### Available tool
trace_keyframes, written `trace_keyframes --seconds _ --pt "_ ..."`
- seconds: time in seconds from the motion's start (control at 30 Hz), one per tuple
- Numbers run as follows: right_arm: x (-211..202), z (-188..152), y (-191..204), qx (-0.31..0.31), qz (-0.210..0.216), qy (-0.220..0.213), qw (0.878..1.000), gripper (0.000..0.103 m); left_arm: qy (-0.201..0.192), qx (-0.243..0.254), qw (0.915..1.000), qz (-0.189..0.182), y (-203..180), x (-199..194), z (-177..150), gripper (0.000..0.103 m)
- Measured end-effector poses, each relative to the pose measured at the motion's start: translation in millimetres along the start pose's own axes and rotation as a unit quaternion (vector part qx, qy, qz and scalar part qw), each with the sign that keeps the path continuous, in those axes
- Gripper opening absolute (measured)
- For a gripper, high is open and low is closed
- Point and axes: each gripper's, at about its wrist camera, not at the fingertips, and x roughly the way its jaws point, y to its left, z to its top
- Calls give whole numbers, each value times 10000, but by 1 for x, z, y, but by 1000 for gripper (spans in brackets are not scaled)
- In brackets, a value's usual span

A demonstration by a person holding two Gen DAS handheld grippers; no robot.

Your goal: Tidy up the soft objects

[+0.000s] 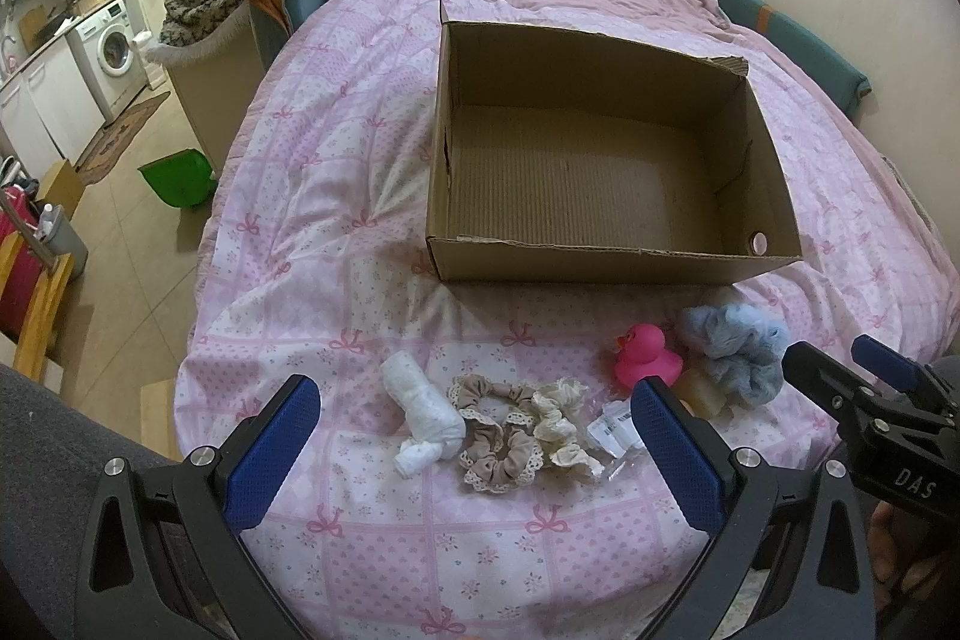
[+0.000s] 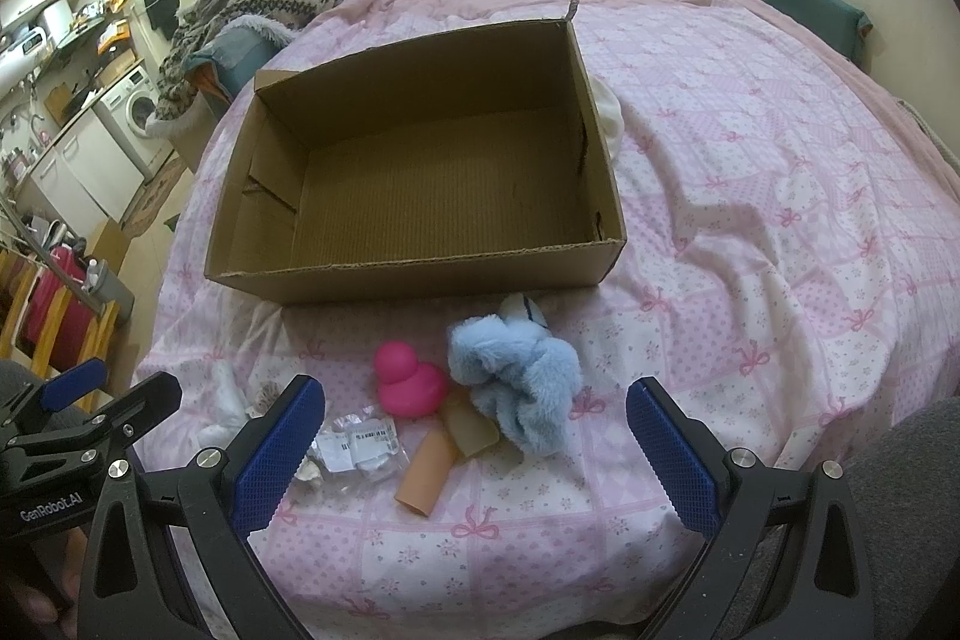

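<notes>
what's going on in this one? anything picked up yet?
Not yet. A person holds two handheld grippers over a bed; the left gripper and the right gripper are both open and hold nothing. The cardboard box sits empty on the pink quilt. In front of it lie a rolled white cloth, beige scrunchie, cream scrunchie, pink rubber duck, fluffy blue scrunchie, a tan tube and a small plastic packet.
</notes>
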Motion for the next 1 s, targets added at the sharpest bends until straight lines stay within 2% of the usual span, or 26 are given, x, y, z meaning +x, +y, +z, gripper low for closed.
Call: trace_keyframes --seconds 0.53,0.67,0.77,0.9,0.97,1.0 --pt "-4 3 0 49 79 60 9999 103 55 10 10000 39 1 4 -1 103" --pt "-8 18 -29 738 450 278 9959 103 122 -122 9998 99 6 6 1 103" --pt "7 31 -57 1364 603 869 9850 103 244 -246 9993 121 10 11 2 103" --pt "44 27 -85 2224 855 1750 9553 103 330 -356 9986 189 15 14 3 103" --pt "60 22 -88 2449 889 1977 9450 103 376 -415 9983 186 18 15 3 103" --pt "68 20 -87 2501 881 2063 9419 97 398 -445 9981 182 19 16 3 103"
